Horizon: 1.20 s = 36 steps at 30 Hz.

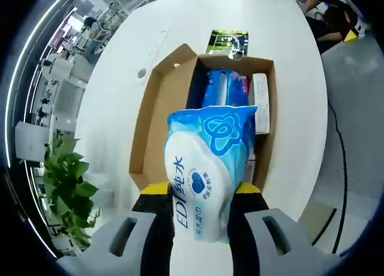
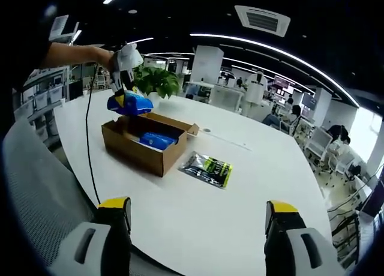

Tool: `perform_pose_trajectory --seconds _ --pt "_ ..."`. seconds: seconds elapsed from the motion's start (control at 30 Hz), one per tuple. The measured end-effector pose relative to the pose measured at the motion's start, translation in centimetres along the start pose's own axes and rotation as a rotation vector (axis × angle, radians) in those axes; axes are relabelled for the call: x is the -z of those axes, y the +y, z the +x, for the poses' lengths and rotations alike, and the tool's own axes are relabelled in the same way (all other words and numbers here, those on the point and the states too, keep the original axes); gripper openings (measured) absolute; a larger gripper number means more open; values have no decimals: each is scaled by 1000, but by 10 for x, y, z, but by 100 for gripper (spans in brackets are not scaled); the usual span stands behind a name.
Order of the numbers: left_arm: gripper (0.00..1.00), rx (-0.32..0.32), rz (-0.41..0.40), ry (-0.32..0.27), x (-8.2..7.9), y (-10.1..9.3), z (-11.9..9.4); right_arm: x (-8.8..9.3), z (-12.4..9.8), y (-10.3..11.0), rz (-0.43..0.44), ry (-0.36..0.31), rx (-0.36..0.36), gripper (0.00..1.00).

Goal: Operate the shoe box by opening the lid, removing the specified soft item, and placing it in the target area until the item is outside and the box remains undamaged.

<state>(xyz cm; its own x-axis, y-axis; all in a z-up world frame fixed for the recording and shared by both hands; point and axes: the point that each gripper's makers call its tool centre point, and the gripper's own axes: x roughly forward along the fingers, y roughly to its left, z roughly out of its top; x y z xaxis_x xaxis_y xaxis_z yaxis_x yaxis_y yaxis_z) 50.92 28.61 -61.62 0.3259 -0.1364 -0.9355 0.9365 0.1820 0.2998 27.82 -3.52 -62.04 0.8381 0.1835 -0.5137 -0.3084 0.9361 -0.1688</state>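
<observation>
Gripping a blue-and-white wipes pack between its 2 jaws, the left gripper holds it above the open shoe box on the white table. The right gripper hangs wide and empty, well apart from the box.

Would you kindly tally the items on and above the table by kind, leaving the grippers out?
Cardboard box: 1
Blue-and-white wipes pack held by the left hand-held gripper: 1
Blue pack inside the box: 1
White carton inside the box: 1
Black-and-green pouch on the table: 1
Total: 5
</observation>
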Motion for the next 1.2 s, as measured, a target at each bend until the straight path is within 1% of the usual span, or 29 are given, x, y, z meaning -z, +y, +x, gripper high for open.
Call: perform_pose_trajectory --seconds 0.2,0.5,0.87,1.2 --pt "30 2 9 -13 -11 0 -11 0 0 0 9 -2 0 94" --pt "30 16 31 -17 -27 0 -19 0 0 -1 11 -2 4 96" --pt "30 27 58 -36 -61 -2 -21 0 -1 -2 24 -7 8 96" --pt "30 48 88 -49 -89 -7 -23 -3 -1 -3 42 -22 9 97"
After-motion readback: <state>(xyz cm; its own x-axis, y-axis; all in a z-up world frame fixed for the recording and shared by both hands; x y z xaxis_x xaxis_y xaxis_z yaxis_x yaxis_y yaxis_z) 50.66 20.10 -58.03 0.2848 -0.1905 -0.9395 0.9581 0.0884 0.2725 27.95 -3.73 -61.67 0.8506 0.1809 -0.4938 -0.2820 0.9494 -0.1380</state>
